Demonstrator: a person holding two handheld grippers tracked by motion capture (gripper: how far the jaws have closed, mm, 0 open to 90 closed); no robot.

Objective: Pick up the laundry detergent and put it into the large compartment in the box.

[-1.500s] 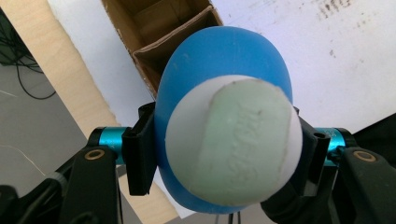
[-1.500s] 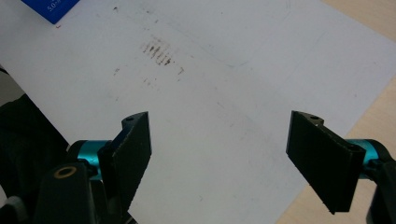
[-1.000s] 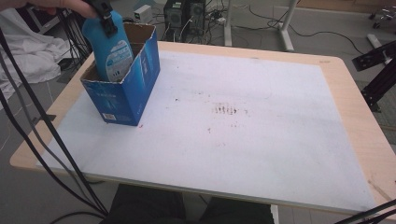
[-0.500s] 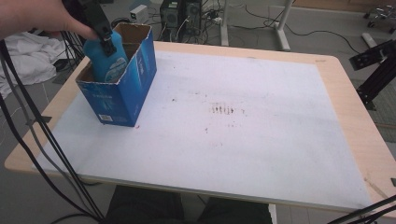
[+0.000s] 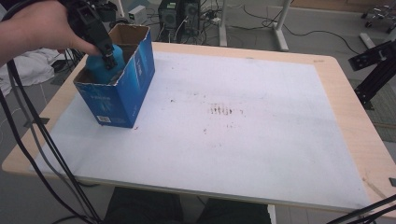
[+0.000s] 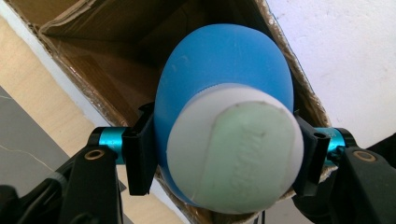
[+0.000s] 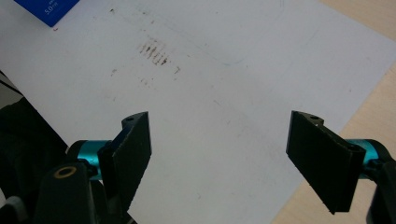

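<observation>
The left hand [image 5: 42, 28] is stretched in from the upper left, and the left gripper [image 5: 106, 52] is pointed steeply down, its jaws closed tight. The right gripper [image 7: 219, 154] is held with jaws spread wide apart.

Matt blue plastic bottle [image 6: 224, 79] with a smooth white cap [image 6: 233, 149]; cardboard box [image 5: 122, 88], glossy blue print outside, rough brown inside with frayed edges; table [image 5: 348, 112] of pale smooth wood under a matt, stained white sheet [image 5: 261, 140]; matt black gripper [image 7: 219, 158] pads on shiny teal metal

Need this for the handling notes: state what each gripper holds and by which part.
Left gripper clamps the blue bottle at its white cap end, inside the blue box. Right gripper: open, nothing held.
</observation>
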